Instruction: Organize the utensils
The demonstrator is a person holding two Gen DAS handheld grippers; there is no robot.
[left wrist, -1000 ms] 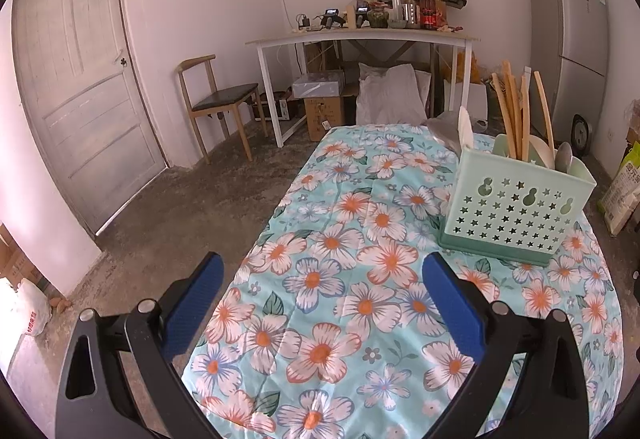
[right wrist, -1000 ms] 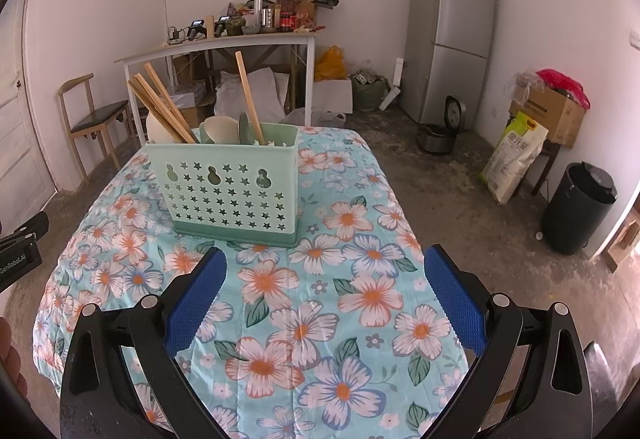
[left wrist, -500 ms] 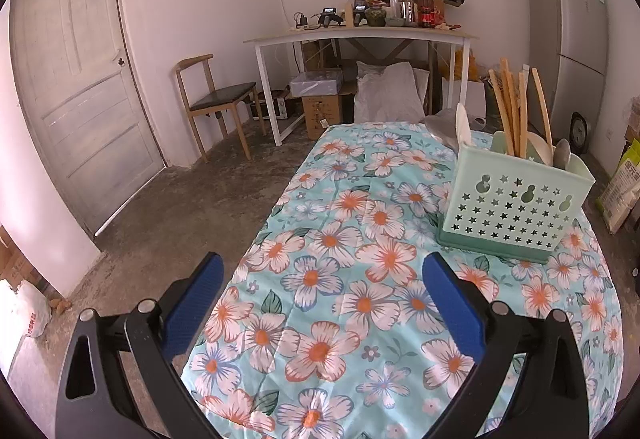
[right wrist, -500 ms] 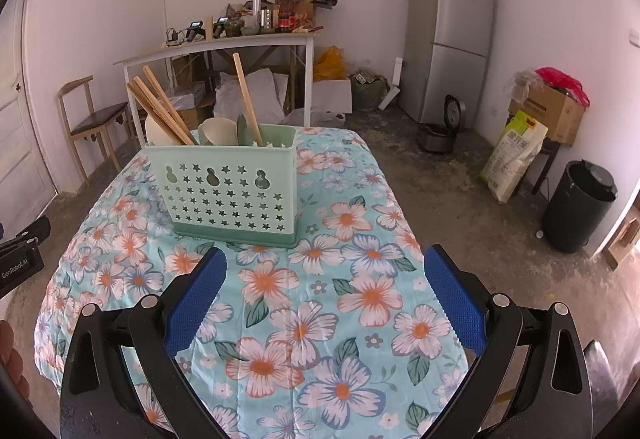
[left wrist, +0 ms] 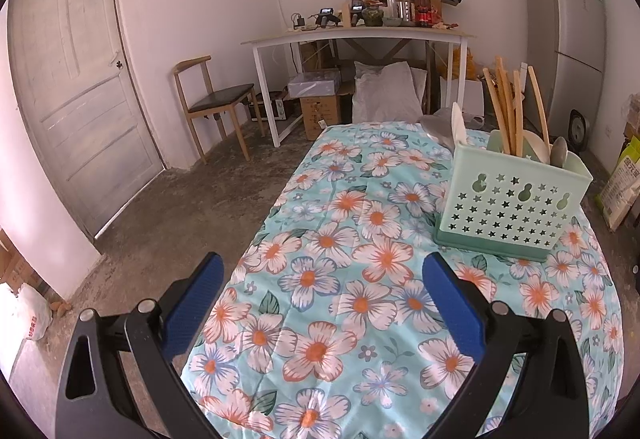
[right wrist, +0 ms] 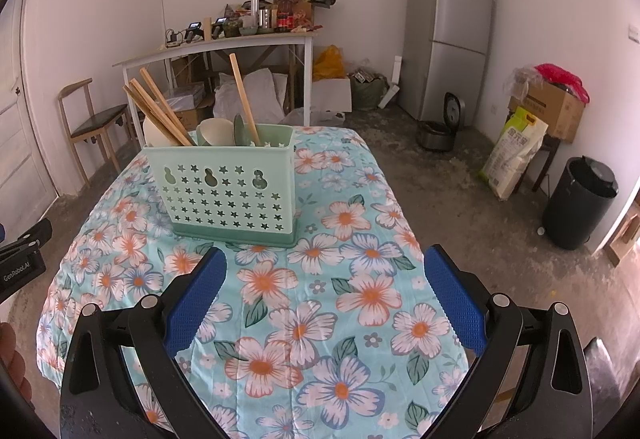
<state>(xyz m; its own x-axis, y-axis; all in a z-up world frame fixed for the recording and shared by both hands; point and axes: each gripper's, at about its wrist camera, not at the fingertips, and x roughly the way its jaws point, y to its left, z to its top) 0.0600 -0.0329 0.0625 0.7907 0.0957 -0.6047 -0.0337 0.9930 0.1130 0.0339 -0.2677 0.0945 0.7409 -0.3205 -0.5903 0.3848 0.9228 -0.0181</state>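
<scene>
Mint-green star-perforated plastic utensil basket point(right wrist: 232, 191) is seen just ahead of the right tool point(right wrist: 325, 289), released and empty; right-ahead of the left tool point(left wrist: 322, 299), likewise released; a black bin point(right wrist: 580, 203) is shown only in the right view.

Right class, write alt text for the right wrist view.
A mint green utensil caddy holding wooden chopsticks and spoons stands on a floral tablecloth, ahead of the open, empty right gripper. A grey fridge stands behind.

The flowered tablecloth point(right wrist: 352, 303) lies bare between the 2 grippers and the green basket point(right wrist: 232, 191). Wooden sticks point(right wrist: 160, 107) and spoons point(right wrist: 216, 131) crowd the basket's open top.
</scene>
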